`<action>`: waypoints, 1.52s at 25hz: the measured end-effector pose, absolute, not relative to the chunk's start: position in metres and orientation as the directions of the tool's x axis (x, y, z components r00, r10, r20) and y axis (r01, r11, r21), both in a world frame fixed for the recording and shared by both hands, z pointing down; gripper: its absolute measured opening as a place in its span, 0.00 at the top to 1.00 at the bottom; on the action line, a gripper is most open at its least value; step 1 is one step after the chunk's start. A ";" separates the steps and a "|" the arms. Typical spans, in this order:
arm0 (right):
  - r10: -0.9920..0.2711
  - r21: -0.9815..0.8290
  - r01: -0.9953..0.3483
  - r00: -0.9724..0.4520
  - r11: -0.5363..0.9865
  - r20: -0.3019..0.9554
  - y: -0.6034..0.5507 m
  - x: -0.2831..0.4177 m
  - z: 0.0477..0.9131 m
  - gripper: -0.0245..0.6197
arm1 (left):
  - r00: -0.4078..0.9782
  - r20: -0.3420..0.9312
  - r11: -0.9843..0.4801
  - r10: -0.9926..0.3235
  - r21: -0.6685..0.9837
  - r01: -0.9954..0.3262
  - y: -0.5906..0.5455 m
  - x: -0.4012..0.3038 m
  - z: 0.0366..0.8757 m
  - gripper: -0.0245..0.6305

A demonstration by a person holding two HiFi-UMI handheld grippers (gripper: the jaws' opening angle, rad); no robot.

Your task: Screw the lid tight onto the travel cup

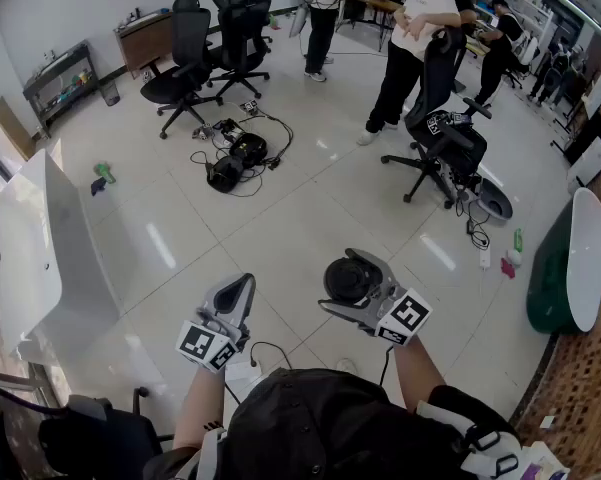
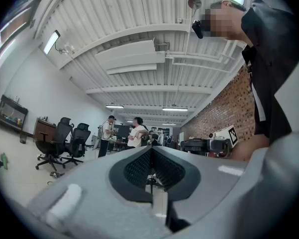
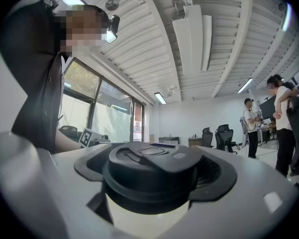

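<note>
Black lid [image 3: 151, 169] on cup [image 3: 149, 217] pinched in right gripper [image 1: 352, 276], left gripper [image 2: 150, 157] pressed shut, empty; weak pinch w/ twisting = cup drops to floor [image 1: 280, 218] below it.

This is an open office-lab workspace. In the head view a pale tiled floor [image 1: 310, 218] carries black swivel chairs [image 1: 185, 63] at upper left, a tangle of cables [image 1: 235, 158] mid-frame, and a shelf rack [image 1: 60, 83] against the left wall. People [image 1: 410, 48] stand by desks [image 1: 375, 3] along the top edge. The left gripper view shows strip lights [image 2: 49, 41] on a ribbed ceiling and a brick wall [image 2: 224, 108] at right.
</note>
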State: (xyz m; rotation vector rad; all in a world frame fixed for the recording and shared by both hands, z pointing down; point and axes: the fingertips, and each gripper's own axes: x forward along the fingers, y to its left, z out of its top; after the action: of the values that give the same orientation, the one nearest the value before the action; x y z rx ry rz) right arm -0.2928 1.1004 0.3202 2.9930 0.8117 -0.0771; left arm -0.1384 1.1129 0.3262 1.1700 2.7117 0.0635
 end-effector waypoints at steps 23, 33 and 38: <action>0.061 0.064 0.064 0.997 -0.996 -0.047 1.151 -0.120 0.321 0.20 | -0.284 -0.152 0.310 0.947 0.192 0.931 1.106 0.025 0.322 0.96; -0.239 0.019 -0.238 0.968 -0.971 -0.075 1.162 -0.080 0.324 0.20 | 0.009 -0.118 0.007 0.993 0.137 0.990 1.068 0.034 0.322 0.96; -0.413 0.014 -0.413 0.908 -0.911 -0.079 1.133 -0.059 0.325 0.20 | 0.182 -0.110 -0.163 0.977 0.161 0.973 1.027 0.037 0.331 0.96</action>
State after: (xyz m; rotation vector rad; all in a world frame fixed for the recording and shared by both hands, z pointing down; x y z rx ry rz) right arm -0.0592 1.1331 0.3251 3.0714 -0.6644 -0.1255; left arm 0.0366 1.0269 0.3308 2.2577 1.8929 0.0286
